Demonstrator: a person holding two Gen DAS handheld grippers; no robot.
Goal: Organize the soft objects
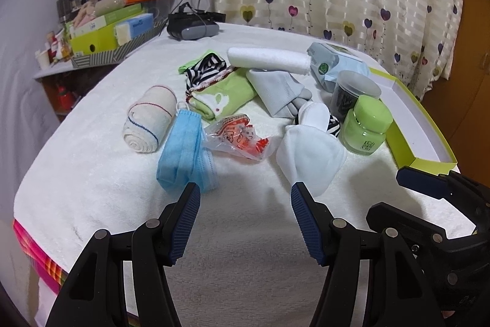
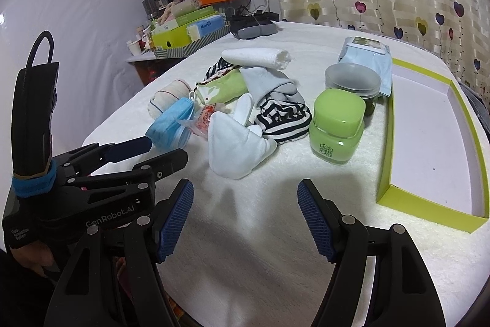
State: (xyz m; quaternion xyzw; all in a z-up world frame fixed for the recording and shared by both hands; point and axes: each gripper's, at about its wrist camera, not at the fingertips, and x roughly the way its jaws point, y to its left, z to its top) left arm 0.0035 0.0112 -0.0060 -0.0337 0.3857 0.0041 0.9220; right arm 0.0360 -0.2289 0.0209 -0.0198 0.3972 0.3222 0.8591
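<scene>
- A white towel [image 1: 92,180] covers the whole table and everything lies on it.
- An empty green box [image 2: 428,204] with a white floor sits along the right edge.
- The left gripper [image 1: 245,192] hangs low over the near towel, its fingers spread wide with nothing between them; the right gripper [image 2: 245,189] is spread just as wide and equally empty.
- A rolled white towel [image 1: 269,58] lies at the back of the heap, touching a grey cloth [image 1: 275,91].
- A pack of wipes [image 2: 367,57] lies behind a clear tub [image 2: 352,81].
- A green cloth [image 1: 223,94] lies mid-heap with a striped cloth [image 1: 208,69] on it.
- A white sock [image 2: 235,143] lies nearest the grippers, against a second striped piece [image 2: 284,118].
- A blue face mask [image 1: 183,155] lies folded just beside a bandage roll [image 1: 150,118].
- A green jar [image 2: 337,127] stands upright between the socks and the box.
- A crumpled plastic wrapper [image 1: 239,137] lies between mask and sock; its contents are unclear.
</scene>
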